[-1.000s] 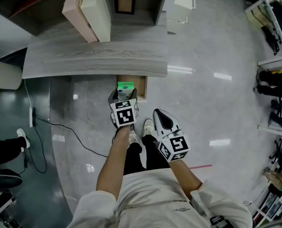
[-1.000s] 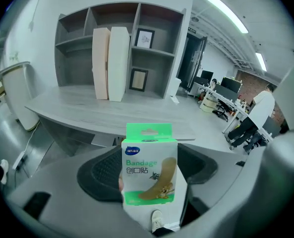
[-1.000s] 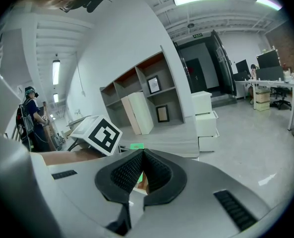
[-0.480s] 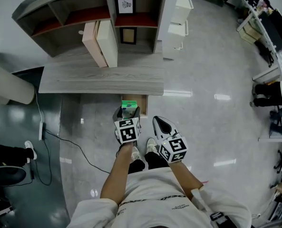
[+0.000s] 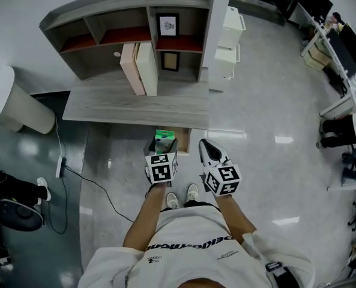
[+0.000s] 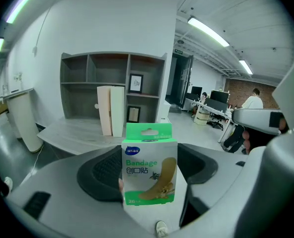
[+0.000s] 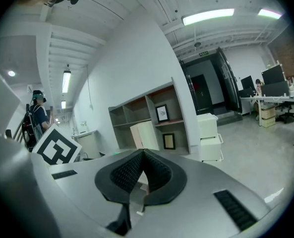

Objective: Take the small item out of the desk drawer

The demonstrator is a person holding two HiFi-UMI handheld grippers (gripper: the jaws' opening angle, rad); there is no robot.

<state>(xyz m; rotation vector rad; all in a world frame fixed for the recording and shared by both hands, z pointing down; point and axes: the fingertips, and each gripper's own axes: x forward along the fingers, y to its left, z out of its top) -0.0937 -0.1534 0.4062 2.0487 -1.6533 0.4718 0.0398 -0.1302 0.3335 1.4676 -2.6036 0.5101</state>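
A green and white bandage box (image 6: 149, 170) stands upright between the dark pads (image 6: 99, 175) of my left gripper (image 5: 162, 144), which is shut on it. In the head view the bandage box (image 5: 163, 138) hangs just in front of the grey desk (image 5: 129, 108), above the open wooden drawer (image 5: 182, 141) under the desk's front edge. My right gripper (image 5: 208, 152) is beside it to the right. Its jaws are shut tip to tip with nothing between them (image 7: 143, 157).
A grey shelf unit (image 5: 123, 26) with framed pictures (image 5: 167, 26) and two beige binders (image 5: 139, 68) stands on the desk. A white drawer cabinet (image 5: 228, 38) is to its right. A black cable (image 5: 96, 182) runs over the floor at left. Office desks (image 5: 346, 47) are far right.
The view has pulled back from the desk, so the whole shelf unit shows. Both grippers have risen, and the left one still holds the bandage box near the drawer.
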